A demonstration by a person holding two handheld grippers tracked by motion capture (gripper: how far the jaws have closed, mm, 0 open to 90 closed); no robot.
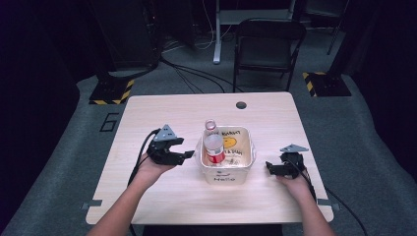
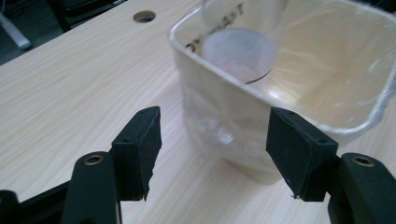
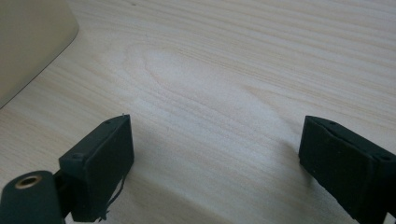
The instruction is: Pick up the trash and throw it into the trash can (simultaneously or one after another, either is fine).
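Your left gripper [image 2: 212, 156], jaws apart and empty, sits just left of the tub [image 1: 226, 173] on the bench [image 1: 147, 110]; bottle [image 1: 214, 145] stands upright inside. Right gripper [image 1: 275, 168] rests open, farther off.

The left gripper [image 1: 185, 155] and right gripper [image 1: 268, 167] are black, each topped by a grey three-cornered plate and trailing a black cable. Brass-coloured rivets sit behind the square black pads [image 2: 140, 148]. The forearms are bare, without sleeves.
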